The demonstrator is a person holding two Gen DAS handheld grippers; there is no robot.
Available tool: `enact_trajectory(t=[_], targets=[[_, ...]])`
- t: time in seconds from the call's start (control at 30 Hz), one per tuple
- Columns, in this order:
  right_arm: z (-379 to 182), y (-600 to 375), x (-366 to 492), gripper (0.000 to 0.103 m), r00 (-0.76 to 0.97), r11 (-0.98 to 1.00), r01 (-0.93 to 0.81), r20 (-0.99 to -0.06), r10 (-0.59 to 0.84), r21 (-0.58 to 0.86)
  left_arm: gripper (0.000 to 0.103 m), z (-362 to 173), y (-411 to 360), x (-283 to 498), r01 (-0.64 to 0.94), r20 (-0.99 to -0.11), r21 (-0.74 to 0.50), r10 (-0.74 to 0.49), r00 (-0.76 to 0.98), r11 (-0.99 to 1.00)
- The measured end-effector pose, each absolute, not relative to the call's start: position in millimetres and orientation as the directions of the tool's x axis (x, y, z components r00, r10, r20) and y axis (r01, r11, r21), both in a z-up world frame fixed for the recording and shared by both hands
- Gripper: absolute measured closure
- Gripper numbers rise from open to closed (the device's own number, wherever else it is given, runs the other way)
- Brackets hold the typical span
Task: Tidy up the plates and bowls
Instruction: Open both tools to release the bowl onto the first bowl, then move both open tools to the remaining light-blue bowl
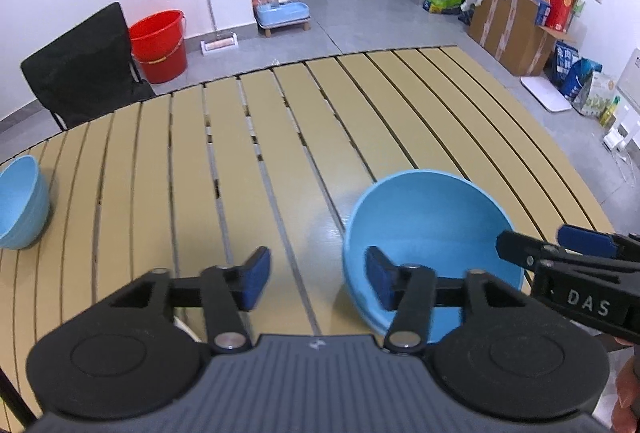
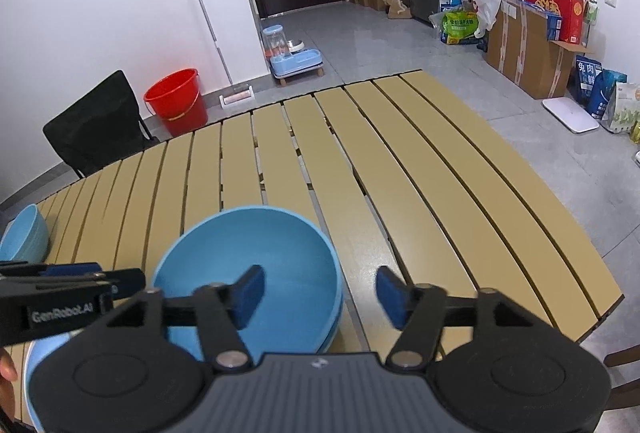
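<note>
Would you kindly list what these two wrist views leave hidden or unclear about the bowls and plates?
- Large light blue plastic bowl, right wrist view: a second rim shows beneath it; how many are stacked is hidden by the right gripper.
- Small light blue bowl, left wrist view: cut off by the left edge.
- Pale blue rounded piece, right wrist view: hidden behind gripper bodies; plate or bowl, unclear.

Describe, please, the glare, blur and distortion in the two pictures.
Left wrist view: a pale ceiling-light glare lies on the slatted table beside the big blue bowl; the straight slats curve from fisheye distortion; dark corners frame the image; the small blue bowl at the left edge looks slightly soft. Right wrist view: same bowed slats and dark corners; a fainter sheen right of the bowl; mostly sharp.
</note>
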State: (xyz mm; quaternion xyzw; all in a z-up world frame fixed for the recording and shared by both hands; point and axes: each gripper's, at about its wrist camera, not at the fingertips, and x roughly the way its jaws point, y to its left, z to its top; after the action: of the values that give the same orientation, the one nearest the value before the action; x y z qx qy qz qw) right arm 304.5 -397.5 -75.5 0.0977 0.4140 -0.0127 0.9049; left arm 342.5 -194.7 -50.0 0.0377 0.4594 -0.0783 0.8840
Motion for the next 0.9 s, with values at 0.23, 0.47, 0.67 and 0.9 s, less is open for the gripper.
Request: enact_trajectory(t=[0.23,0.47,0.67,0.9], targets=[[-64.6,-392.7,287.3,0.013,0.655,0.982,0.091,-0.753,0.065,0.164,0.009,-31.8,-167.3,322.3,0.140,-0.792,-0.009,-0.093,0.604,0.990],[-50.5,-380.6,271.0,0.000,0.661,0.985,0.086,-0.748,0.058,0.152,0.000,-15.6,-146.7,295.0,0.125,-0.780,-0.010,-0.086,0.620,0.992],[-36.8,-364.6,252.6,0.000,0.670,0.987,0.072,-0.740,0.057,0.141,0.000,-2.2,-120.5,274.4,0.088,-0.764,-0.035,-0.083,0.640,0.996],[-25.4,-339.6,232.6,0.000,0.678,0.990,0.041,-0.731,0.073,0.137,0.000,13.2,-91.2,253.1,0.046,-0.742,-0.055,-0.071,0.666,0.997]])
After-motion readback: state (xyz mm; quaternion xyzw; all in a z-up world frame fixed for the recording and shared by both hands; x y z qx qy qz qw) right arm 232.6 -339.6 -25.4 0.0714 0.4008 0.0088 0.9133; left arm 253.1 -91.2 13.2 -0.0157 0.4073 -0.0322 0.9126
